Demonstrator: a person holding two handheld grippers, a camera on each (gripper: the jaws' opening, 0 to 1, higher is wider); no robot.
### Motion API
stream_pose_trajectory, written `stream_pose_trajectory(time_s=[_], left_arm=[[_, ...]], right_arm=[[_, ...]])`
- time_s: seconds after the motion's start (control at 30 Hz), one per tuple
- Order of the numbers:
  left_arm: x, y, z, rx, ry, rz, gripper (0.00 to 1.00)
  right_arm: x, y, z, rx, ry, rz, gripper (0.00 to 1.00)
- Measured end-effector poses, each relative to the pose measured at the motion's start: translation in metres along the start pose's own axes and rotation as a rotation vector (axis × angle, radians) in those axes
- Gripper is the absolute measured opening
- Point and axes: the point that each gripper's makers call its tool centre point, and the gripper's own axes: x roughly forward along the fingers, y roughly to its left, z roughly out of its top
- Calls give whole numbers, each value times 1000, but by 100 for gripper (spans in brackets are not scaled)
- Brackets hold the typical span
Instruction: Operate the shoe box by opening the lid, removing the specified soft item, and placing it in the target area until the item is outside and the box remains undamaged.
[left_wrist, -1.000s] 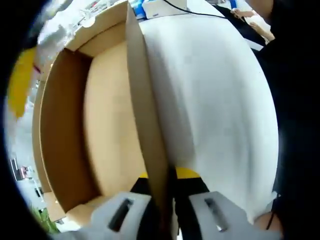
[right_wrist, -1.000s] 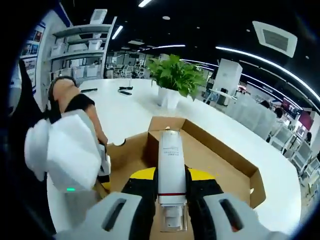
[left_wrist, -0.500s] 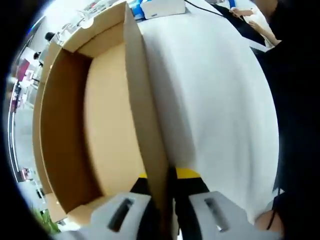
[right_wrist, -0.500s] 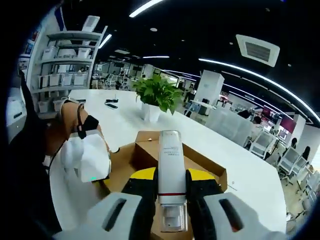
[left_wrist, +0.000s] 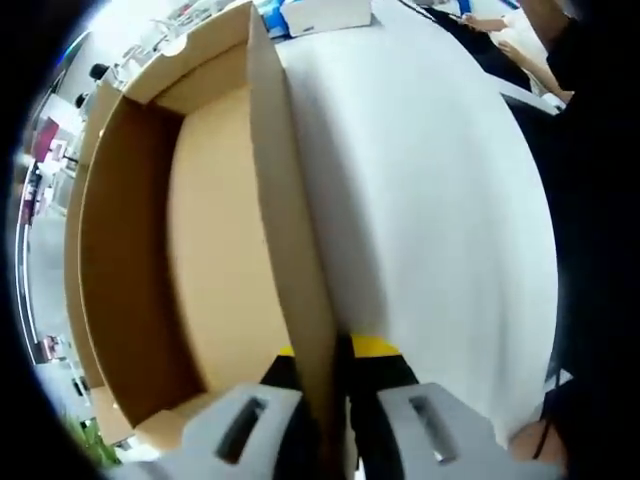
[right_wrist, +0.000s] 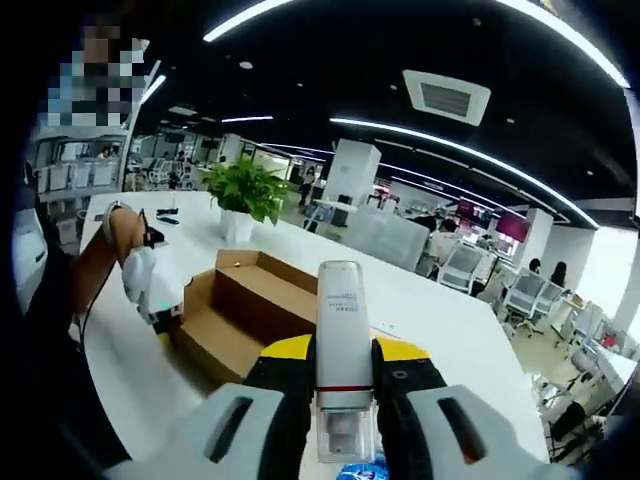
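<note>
The left gripper (left_wrist: 325, 425) is clamped on the near wall of the open box (left_wrist: 200, 250). The right gripper (right_wrist: 342, 425) grips a white tube (right_wrist: 343, 350), lifted above the table (right_wrist: 440, 330), outside the box. Next, I judge, lower it onto the target area.

Matt brown cardboard box (left_wrist: 210, 250), smooth white table (left_wrist: 430, 220), glossy white plastic bottle (right_wrist: 343, 330).

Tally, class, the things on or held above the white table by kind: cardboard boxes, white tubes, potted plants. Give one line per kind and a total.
Cardboard boxes: 1, the open shoe box, its wall pinched by the left gripper.
White tubes: 1, the white tube held by the right gripper.
Potted plants: 1, the potted plant.
Total: 3
</note>
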Motion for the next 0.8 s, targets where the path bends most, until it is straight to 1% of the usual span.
stream_pose_trajectory(time_s=[0.03,0.1,0.2,0.23,0.27,0.33,0.43,0.53,0.57,0.73,0.77,0.8], left_arm=[[0,0,0,0,1,1,5],[0,1,1,3,2,0,5],[0,1,1,2,2,0,5],[0,0,1,1,2,1,5],[0,0,1,1,2,2,5],[-1,-1,1,1,4,3,5],[0,-1,1,0,7,5,5],[0,-3,0,0,9,6,5],[0,-3,0,-1,9,7,5],[0,-3,-1,-6,10,9,4],[0,-3,-1,-6,10,9,4],[0,-3,-1,-7,11,9,4]], right_arm=[[-9,-8,-1,-2,1,-29,21],[-23,-17,-2,3,5,-55,21],[-36,-28,-4,13,0,-83,21],[-43,-34,-7,14,1,-108,21],[-49,-40,-15,17,28,-132,21],[-56,-46,-21,16,36,-157,21],[-69,-59,-33,39,48,-192,21],[-76,-68,-47,48,78,-218,21],[-80,-72,-54,50,94,-233,21],[-91,-79,-81,80,136,-247,21],[-93,-80,-89,104,148,-255,21],[-94,-81,-92,111,149,-257,21]])
